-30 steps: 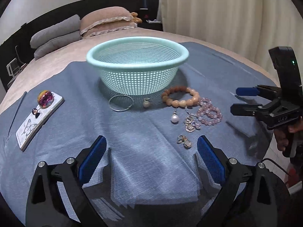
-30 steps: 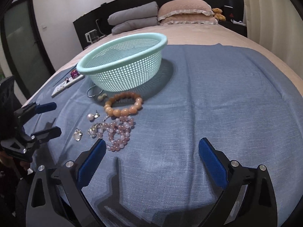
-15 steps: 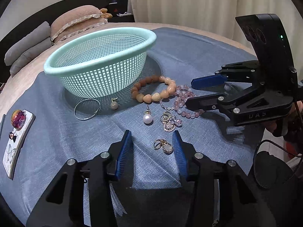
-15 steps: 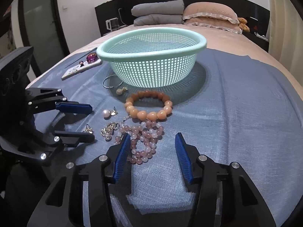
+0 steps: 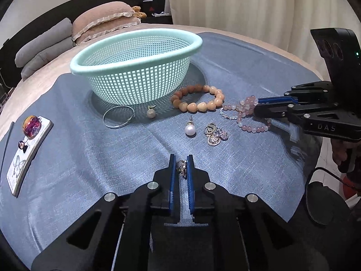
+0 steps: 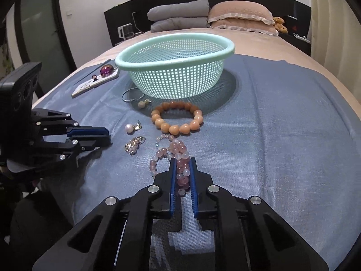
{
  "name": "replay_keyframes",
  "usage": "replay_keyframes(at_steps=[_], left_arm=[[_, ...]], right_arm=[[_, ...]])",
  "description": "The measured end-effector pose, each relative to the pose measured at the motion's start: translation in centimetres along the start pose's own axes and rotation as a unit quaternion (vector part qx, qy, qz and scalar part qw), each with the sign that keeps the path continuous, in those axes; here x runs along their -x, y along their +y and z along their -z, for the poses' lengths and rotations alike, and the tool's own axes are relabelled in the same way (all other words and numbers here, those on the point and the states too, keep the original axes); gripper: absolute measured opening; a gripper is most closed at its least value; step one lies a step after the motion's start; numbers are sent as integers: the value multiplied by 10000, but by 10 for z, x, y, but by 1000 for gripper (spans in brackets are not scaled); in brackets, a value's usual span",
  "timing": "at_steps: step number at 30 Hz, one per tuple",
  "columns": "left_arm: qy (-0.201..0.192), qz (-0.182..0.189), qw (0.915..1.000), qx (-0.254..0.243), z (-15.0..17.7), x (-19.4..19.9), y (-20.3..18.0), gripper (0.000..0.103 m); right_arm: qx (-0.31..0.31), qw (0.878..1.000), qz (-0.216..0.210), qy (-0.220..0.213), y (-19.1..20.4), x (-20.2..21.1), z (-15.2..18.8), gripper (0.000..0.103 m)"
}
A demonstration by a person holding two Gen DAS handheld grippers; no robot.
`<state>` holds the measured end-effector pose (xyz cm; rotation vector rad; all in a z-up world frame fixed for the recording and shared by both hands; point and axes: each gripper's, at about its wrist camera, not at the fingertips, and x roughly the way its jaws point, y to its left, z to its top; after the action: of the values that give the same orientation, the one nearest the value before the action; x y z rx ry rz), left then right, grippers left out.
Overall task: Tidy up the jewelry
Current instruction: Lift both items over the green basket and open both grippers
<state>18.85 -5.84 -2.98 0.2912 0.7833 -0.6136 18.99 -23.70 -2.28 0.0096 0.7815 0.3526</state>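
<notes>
Both claws have just been closing, and each has something pinched now. The left gripper (image 5: 181,166) is nearly shut on a small gold earring (image 5: 181,167), which sits between the blue pads right at the tips, down on the blue cloth (image 5: 90,158). The right gripper (image 6: 182,167) is clamped on the pink bead bracelet (image 6: 178,155): pale, glossy, translucent round beads in a loose tangle, with part of the strand running between the pads and the rest spilling out in front. Just beyond it lies the orange bead bracelet (image 6: 178,119), chunkier and matte, beside the mint mesh basket (image 6: 176,67). A pearl earring (image 5: 190,129), a sparkly charm cluster (image 5: 215,134) and a thin silver bangle (image 5: 118,116) lie on the cloth nearby.
</notes>
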Motion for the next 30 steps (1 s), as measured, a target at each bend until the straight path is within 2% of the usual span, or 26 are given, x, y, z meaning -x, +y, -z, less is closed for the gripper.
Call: replay_keyframes(at_steps=[5, 9, 20, 23, 26, 30], left_arm=[[-73, -53, 9996, 251, 2, 22, 7, 9], [-272, -126, 9990, 332, -6, 47, 12, 9], [-1064, -323, 9937, 146, -78, 100, 44, 10], [-1208, -587, 9909, -31, -97, 103, 48, 10], [-1298, -747, 9887, -96, -115, 102, 54, 10], [-1395, -778, 9872, -20, -137, 95, 64, 10]], right_arm=[[-151, 9994, 37, -305, -6, 32, -8, 10], [-83, 9982, 121, -590, -9, 54, -30, 10], [468, 9850, 307, -1633, 3, 103, -121, 10], [595, 9798, 267, -1891, 7, 112, -151, 10], [694, 9764, 205, -2032, 10, 112, -181, 10], [786, 9748, 157, -2081, 14, 104, -209, 10]])
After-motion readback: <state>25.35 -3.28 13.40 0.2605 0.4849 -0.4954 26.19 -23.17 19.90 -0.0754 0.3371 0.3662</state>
